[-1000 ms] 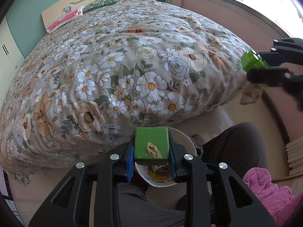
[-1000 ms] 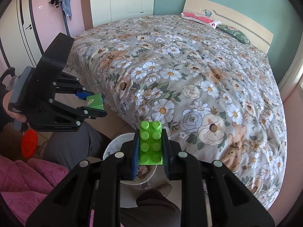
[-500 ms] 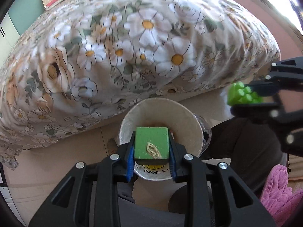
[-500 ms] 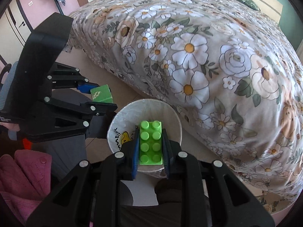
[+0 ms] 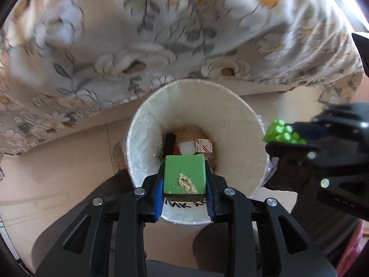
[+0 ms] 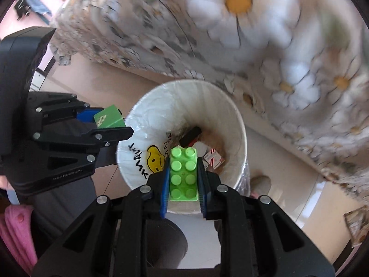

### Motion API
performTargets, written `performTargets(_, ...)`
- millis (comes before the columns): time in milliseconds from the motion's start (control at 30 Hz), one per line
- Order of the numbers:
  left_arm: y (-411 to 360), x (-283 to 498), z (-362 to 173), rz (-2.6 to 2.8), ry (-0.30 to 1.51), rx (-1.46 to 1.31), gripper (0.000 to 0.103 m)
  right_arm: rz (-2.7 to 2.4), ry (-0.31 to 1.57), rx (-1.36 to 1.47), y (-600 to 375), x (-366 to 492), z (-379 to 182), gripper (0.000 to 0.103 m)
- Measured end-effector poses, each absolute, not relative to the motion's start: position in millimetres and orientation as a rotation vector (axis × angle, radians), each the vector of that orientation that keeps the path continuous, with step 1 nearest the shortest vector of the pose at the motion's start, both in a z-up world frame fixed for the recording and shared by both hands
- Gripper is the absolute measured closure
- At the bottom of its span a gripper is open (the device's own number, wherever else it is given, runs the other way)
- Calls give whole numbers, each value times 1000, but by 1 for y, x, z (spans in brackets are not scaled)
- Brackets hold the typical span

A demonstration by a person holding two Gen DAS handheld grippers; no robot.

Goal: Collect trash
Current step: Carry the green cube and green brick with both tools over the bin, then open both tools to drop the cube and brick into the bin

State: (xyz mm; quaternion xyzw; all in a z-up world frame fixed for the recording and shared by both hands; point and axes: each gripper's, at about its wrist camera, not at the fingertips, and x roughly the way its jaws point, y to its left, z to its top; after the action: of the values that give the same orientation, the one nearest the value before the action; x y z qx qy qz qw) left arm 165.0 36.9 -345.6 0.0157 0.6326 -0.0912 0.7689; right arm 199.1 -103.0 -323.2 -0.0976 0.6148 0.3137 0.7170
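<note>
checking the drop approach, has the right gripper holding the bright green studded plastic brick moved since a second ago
Yes. The right gripper with the green studded brick has come down toward the white trash bin, which now fills far more of its view.

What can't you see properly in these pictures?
- Bottom of the white bin: in both views the held green block and green brick cover part of the trash inside.
- Black writing on the bin wall: cut off by the left gripper in the left view.
- Flowery bedspread: blurred in both views.
- The person: only dark trousers and pink fabric show at the edges.
</note>
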Motion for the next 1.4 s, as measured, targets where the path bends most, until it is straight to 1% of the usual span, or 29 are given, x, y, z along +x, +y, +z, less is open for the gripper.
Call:
performTargets(167, 40, 174, -378, -178, 1420, -3, 71, 661, 1424, -189, -100, 207, -359, 80)
performTargets(533, 44, 198, -442, -131, 1501, -33, 71, 583, 1535, -245, -81, 227, -433, 80)
performTargets(800, 46, 213, -467, -144, 1542, -31, 71, 548, 1557, -319, -71, 232, -460, 80)
performTargets(900, 44, 216, -470, -128, 1535, 18, 71, 534, 1537, -375, -67, 232, -466, 80)
performTargets(933, 43, 215, -468, -116, 1524, 34, 69, 531, 1536, -378, -68, 232, -466, 80)
performTargets(967, 41, 215, -467, -107, 1516, 50, 61, 522, 1533, -378, -68, 233, -466, 79)
performTargets(1000, 41, 216, -466, -85, 1509, 68, 42, 520, 1528, -378, -68, 234, -465, 75)
performTargets(1033, 40, 216, -465, -49, 1497, 95, 32, 503, 1516, -400, -68, 233, -465, 73)
performTargets(1100, 43, 217, -463, -40, 1489, 93, 31, 496, 1494, -431, -67, 232, -465, 68)
performTargets(1133, 46, 217, -460, -40, 1491, 81, 31, 493, 1482, -441, -67, 231, -463, 63)
performTargets(1167, 47, 217, -460, -40, 1489, 74, 30, 485, 1472, -455, -67, 230, -463, 57)
performTargets(1200, 48, 217, -459, -38, 1487, 70, 29, 483, 1460, -463, -67, 229, -462, 46)
performTargets(1233, 48, 217, -458, -38, 1485, 66, 28, 488, 1452, -462, -66, 228, -458, 43)
performTargets(1400, 46, 215, -456, -47, 1482, 81, 27, 513, 1429, -482, -66, 223, -451, 43)
